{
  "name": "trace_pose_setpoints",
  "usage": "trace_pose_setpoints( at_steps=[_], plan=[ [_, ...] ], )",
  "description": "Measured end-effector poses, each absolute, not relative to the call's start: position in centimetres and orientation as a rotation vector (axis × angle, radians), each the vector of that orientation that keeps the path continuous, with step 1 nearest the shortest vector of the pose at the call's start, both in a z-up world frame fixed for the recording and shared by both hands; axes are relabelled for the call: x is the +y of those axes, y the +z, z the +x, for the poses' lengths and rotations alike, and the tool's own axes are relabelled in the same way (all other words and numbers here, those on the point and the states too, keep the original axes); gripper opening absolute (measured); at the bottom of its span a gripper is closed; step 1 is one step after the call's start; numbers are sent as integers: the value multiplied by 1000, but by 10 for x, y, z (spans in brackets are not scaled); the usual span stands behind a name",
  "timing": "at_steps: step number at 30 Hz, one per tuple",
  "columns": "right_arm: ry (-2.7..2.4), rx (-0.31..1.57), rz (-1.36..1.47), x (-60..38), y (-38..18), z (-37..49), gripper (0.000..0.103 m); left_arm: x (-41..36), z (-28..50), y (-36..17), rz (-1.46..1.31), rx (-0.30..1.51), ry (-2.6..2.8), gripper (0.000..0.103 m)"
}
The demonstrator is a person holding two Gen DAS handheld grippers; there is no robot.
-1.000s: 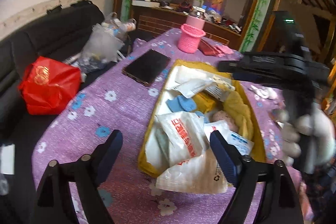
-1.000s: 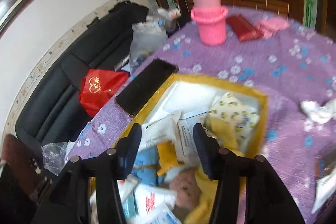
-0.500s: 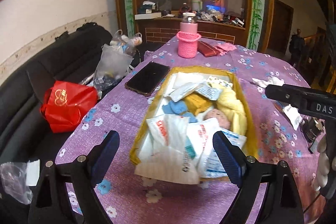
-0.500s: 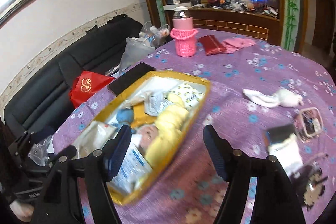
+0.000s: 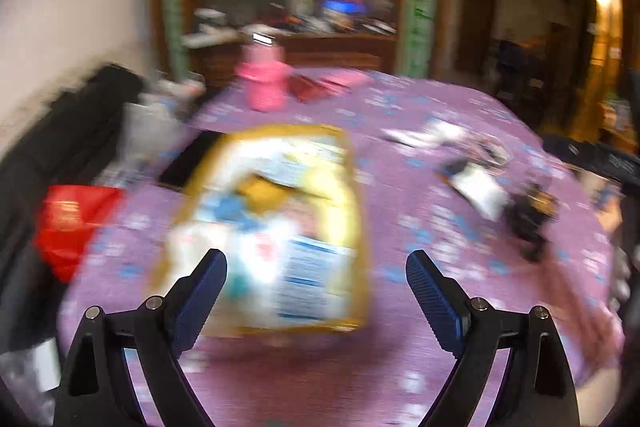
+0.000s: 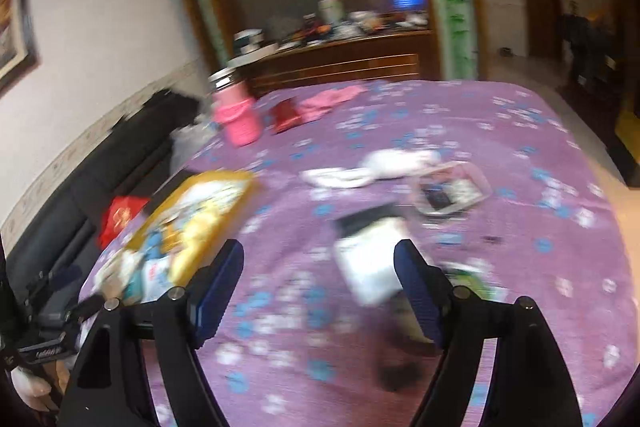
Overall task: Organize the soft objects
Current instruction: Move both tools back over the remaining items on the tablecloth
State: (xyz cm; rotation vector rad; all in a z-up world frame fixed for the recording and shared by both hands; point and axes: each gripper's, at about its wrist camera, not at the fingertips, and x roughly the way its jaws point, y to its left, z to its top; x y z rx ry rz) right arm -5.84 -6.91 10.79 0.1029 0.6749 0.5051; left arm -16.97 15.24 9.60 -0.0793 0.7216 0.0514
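White and soft-looking, the packet lies flat on the purple flowered cloth of the desk, out to the right of the yellow tray that is already heaped with pouches and small plush pieces. Blur hides its print and edges, but it looks like a light, limp sachet that would sag if pinched at a corner and could slip from smooth pads. I would take it across its middle, pads on the two long edges, and squeeze only gently. Just beyond it a crumpled white cloth and a clear lidded box lie loose on the cloth, also outside the tray.

From the right wrist view, the right hand-held gripper points down at a slant with the packet framed near its right finger; its jaws have just been opening, stand wide and hold nothing. The left hand-held gripper slants down over the near end of the tray, jaws equally wide and empty. Neither touches anything. A pink cup stands well apart at the far edge.
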Motion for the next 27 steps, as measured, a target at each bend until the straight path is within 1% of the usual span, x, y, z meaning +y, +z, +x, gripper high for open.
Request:
trace_pose_setpoints(
  at_steps=[4,9,13,19,24,27],
  plan=[
    [386,677,185,-135,105,-48,77,132,-153,82,-150,799,-121,93],
    [283,705,308,-203,92,-30,77,101,-138,78,-142,839,-219,93],
    [251,724,356,-226,77,-14,77,84,-125,71,-125,875,-247,93],
    [256,775,429,-234,53,28,77,69,-91,72,-109,893,-257,93],
    [268,792,473,-236,39,61,77,52,-52,77,-51,885,-230,93],
    [282,779,499,-245,30,65,77,43,-21,78,-15,884,-199,93]
  ],
)
